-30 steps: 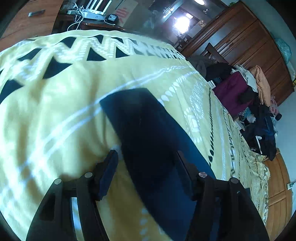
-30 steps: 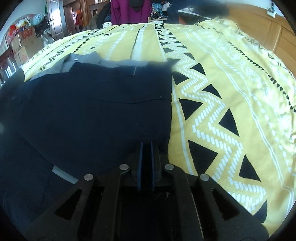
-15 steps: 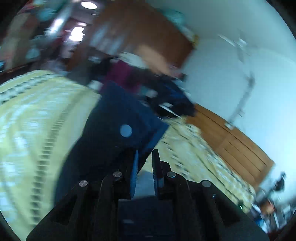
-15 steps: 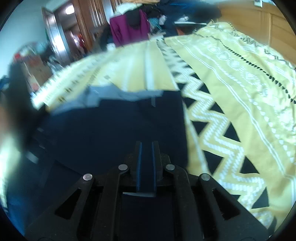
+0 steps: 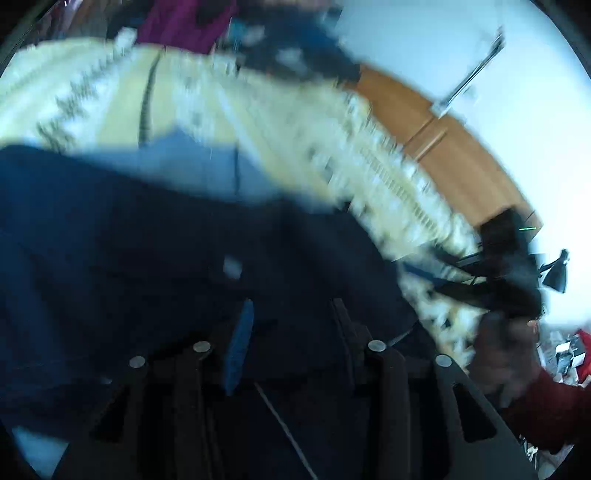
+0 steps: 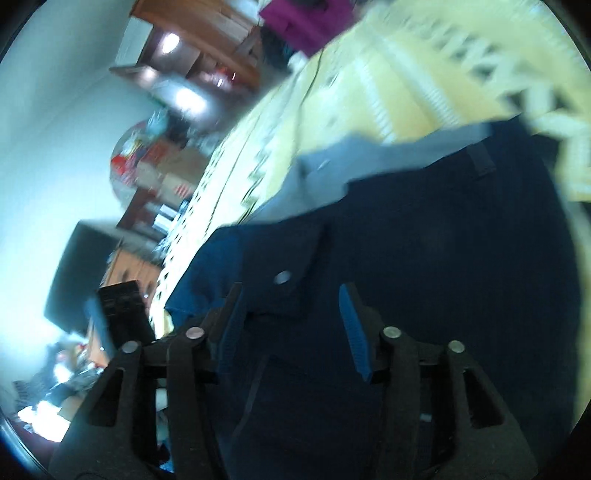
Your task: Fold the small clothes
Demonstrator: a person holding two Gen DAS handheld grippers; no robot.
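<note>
Dark navy shorts (image 5: pixel 147 240) lie folded on the yellow patterned bedspread (image 5: pixel 280 122). Their grey waistband lining (image 5: pixel 195 166) shows at the far edge and a snap button (image 5: pixel 232 266) sits near the middle. My left gripper (image 5: pixel 291 302) hovers open just over the cloth, nothing between its fingers. The right wrist view shows the same shorts (image 6: pixel 443 258) and button (image 6: pixel 283 277). My right gripper (image 6: pixel 291 287) is open above them and holds nothing. Both views are motion-blurred.
A hand (image 5: pixel 502 354) in a red sleeve holds the other gripper at the right edge of the left wrist view. A wooden headboard (image 5: pixel 454 147) runs behind the bed. Clothes (image 6: pixel 303 18) are piled past the far end, with shelves and boxes (image 6: pixel 159 166) at the left.
Both grippers were shut on the shorts half a second ago and now stand open. The shorts have been let go and lie on the bed. Both cameras have swung sharply.
</note>
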